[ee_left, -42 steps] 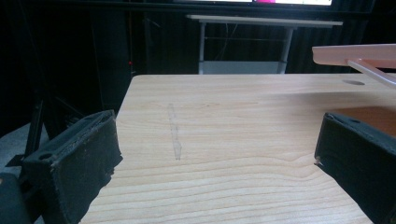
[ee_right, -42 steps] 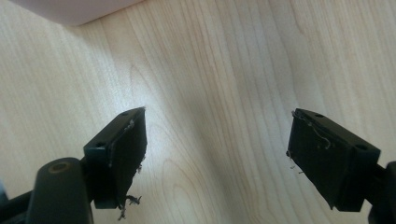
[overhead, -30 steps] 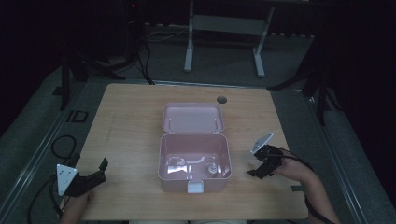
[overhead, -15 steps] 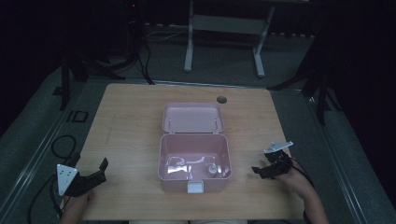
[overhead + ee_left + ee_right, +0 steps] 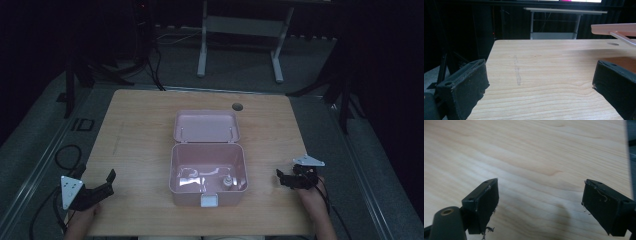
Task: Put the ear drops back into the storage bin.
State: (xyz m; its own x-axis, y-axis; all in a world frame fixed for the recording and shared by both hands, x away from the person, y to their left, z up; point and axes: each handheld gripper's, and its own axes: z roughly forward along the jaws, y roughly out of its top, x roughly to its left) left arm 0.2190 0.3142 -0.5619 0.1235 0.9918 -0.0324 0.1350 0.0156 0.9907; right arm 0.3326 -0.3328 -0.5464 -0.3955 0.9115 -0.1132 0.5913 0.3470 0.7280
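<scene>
The pink box [image 5: 208, 172] is sitting mid-desk, lid [image 5: 206, 125] lying open behind it, small pale items [image 5: 227, 182] resting inside toward its front. The left hand-held gripper [image 5: 102, 186] is resting near the desk's [image 5: 140, 125] front left corner, jaws wide apart and empty. The right hand-held gripper [image 5: 285, 179] is sitting just right of the box, jaws likewise apart over bare wood. Judgement: both are idling between steps; the next move is likely calling for a reach to the box or lid.
</scene>
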